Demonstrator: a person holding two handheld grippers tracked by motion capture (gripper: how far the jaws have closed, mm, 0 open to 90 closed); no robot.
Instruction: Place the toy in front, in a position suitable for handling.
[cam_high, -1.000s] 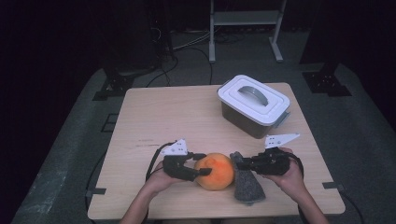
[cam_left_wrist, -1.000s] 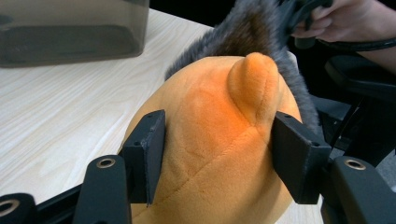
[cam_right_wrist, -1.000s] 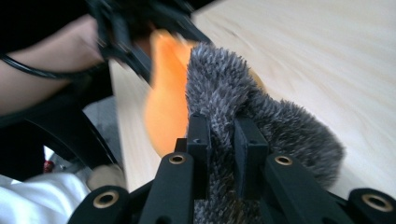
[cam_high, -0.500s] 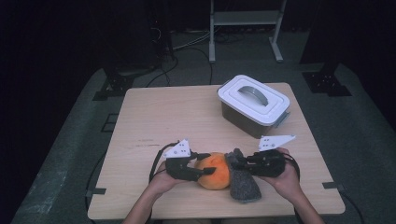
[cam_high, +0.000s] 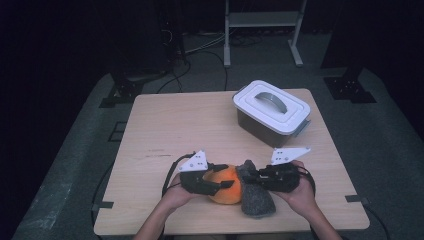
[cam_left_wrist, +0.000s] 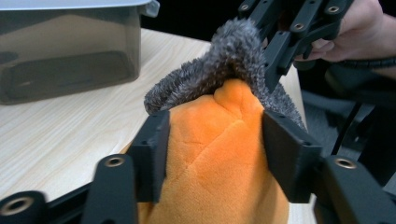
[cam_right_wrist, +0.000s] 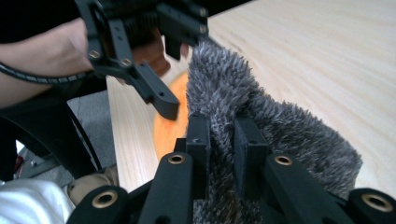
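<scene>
From above, the left gripper (cam_high: 222, 184) clamped the orange plush (cam_high: 227, 186) at the table's (cam_high: 165, 125) near edge. Its own view showed jaws just reopening slightly, pads (cam_left_wrist: 154, 149) pressing. The right gripper (cam_right_wrist: 223, 140) pinched the grey fuzzy cover (cam_right_wrist: 280, 135) tight.

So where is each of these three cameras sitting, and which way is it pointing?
High view: above the person's side, looking forward and down on the table; both forearms, the left gripper and the right gripper show.
Left gripper view: rides the left gripper, looking along its jaws, which clamp the orange plush; the box behind, the other hand top right.
Right gripper view: rides the right gripper, jaws pinching the grey cloth; the other gripper and forearm top left.
All three share plush and cloth.
</scene>
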